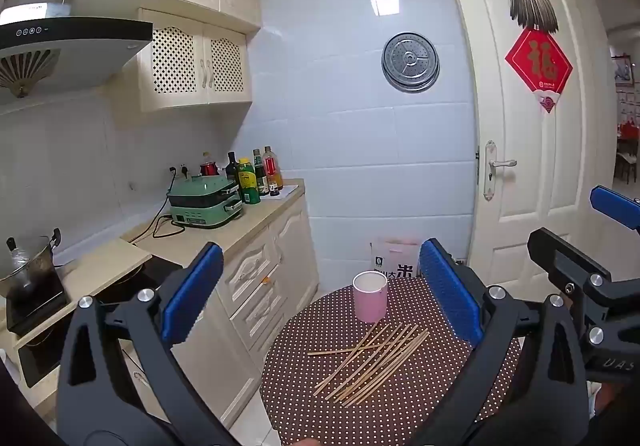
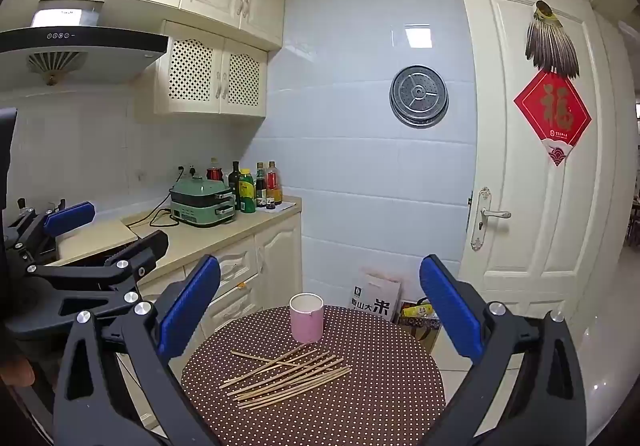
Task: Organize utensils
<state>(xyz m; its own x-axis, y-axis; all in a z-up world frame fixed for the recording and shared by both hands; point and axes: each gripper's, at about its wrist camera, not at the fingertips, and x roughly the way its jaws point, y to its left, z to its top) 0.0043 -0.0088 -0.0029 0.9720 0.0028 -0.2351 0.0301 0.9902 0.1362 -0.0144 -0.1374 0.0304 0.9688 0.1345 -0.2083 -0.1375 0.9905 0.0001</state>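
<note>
Left gripper (image 1: 320, 294) and right gripper (image 2: 320, 306): jaws spread wide, empty. Beyond the jaws, chopsticks (image 2: 286, 376) scattered on table (image 2: 380, 406); cup (image 2: 306, 317) apparently empty, sorting not yet begun.

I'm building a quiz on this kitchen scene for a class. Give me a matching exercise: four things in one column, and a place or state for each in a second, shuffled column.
Things:
1. pink cup
2. chopsticks
3. green cooker
4. steamer rack

Places or states:
A. hanging on the tiled wall
B. on the counter beside the bottles
C. lying scattered on the dotted table
D. standing upright at the far side of the table, nothing showing inside

Pairs: 1-D, 2-C, 3-B, 4-A
</note>
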